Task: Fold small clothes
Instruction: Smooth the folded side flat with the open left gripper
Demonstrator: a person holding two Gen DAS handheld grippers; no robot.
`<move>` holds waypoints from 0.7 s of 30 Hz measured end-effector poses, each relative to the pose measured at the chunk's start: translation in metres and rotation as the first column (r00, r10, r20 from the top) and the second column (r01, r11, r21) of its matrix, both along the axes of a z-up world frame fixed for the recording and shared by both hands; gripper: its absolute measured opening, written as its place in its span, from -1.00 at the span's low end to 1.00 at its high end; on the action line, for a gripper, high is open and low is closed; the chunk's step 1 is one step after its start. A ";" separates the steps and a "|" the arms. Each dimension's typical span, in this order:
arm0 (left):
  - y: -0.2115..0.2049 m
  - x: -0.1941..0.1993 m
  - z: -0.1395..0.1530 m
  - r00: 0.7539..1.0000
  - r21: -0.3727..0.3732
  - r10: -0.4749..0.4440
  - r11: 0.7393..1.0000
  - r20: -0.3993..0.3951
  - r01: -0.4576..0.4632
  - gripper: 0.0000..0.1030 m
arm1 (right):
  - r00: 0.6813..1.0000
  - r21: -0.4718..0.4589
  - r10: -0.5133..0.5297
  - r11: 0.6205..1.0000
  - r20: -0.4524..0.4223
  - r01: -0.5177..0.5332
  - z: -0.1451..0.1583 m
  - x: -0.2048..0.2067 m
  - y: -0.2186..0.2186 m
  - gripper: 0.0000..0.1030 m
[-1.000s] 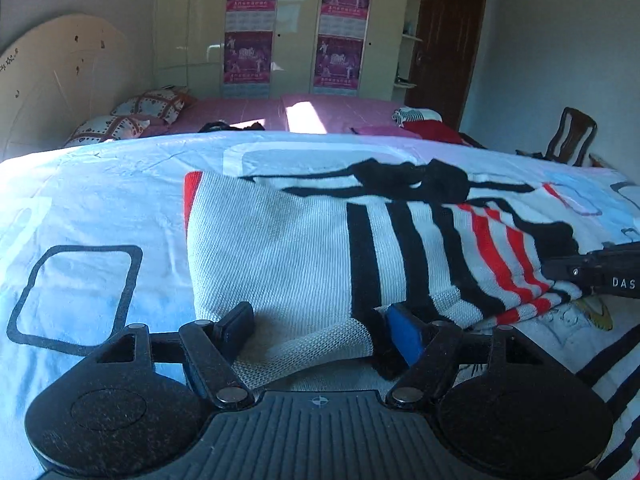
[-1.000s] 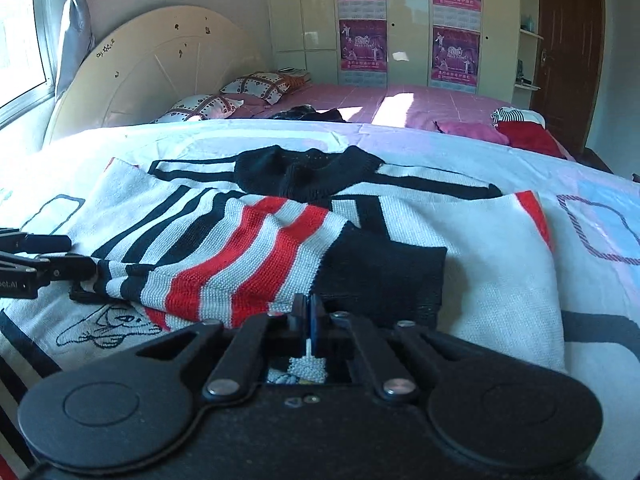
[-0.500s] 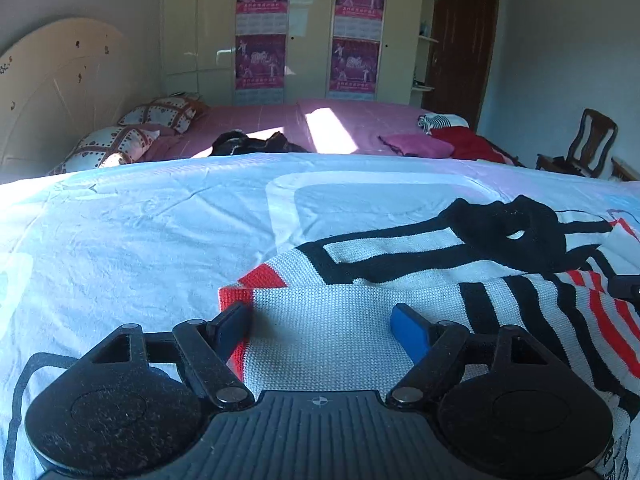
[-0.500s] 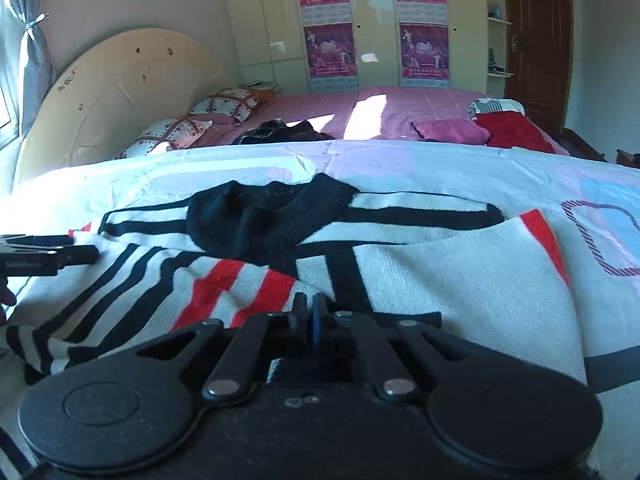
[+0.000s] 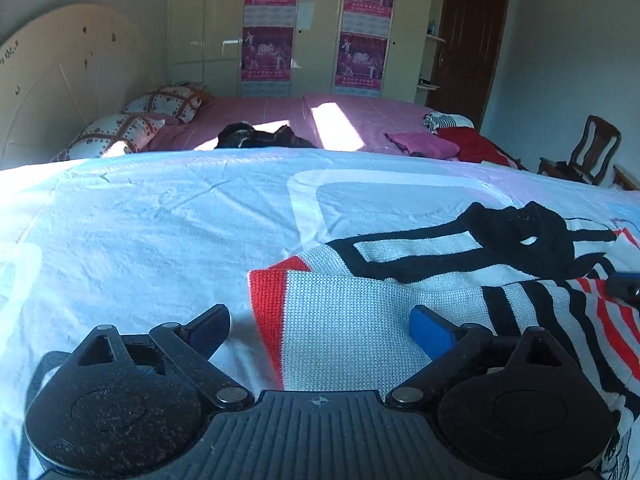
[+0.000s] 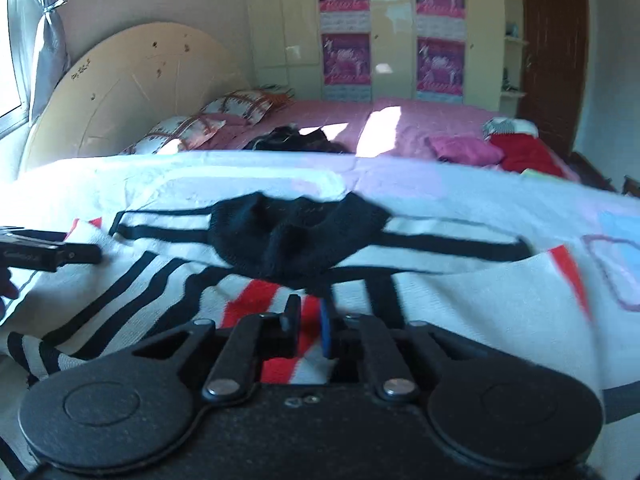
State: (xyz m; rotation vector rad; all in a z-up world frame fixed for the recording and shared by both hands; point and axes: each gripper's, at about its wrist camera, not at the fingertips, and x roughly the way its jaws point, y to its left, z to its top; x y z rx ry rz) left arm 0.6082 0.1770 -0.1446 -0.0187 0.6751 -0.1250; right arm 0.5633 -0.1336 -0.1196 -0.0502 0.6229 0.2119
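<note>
A white knit sweater (image 5: 360, 320) with black and red stripes and a black collar (image 6: 296, 236) lies partly folded on the pale blue bedspread (image 5: 160, 240). My left gripper (image 5: 320, 326) is open wide, low over the sweater's red-edged left corner, holding nothing. My right gripper (image 6: 307, 320) is slightly open just above the red-striped sleeve (image 6: 256, 300) laid across the body; nothing is between its fingers. The left gripper also shows in the right wrist view (image 6: 52, 254) at the far left, and the right gripper's tip shows in the left wrist view (image 5: 624, 286) at the right edge.
A second bed with a pink cover (image 5: 352, 116) lies behind, with pillows (image 5: 132, 128), a dark garment (image 5: 260, 138) and pink and red clothes (image 5: 448, 144). A wooden chair (image 5: 588, 152) stands at the right, wardrobes and a door at the back.
My right gripper has let go of the sleeve end it carried over the sweater and now stands slightly open. My left gripper has moved from the sweater's near edge to its red-edged corner, still open.
</note>
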 end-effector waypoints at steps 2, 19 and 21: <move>0.002 -0.020 0.007 0.999 -0.017 -0.021 1.000 0.027 0.021 0.83 | 0.998 0.055 -0.060 0.997 0.029 0.058 0.009 -0.012 -0.028 -0.49; -0.002 -0.031 -0.013 1.000 -0.053 0.009 0.999 -0.009 -0.010 0.59 | 0.976 0.243 -0.108 0.958 -0.188 0.153 -0.001 -0.017 -0.085 -0.51; -0.003 -0.032 -0.013 1.000 -0.049 0.012 0.999 -0.006 -0.012 0.59 | 0.978 0.241 -0.116 0.958 -0.171 0.155 -0.003 -0.016 -0.084 -0.69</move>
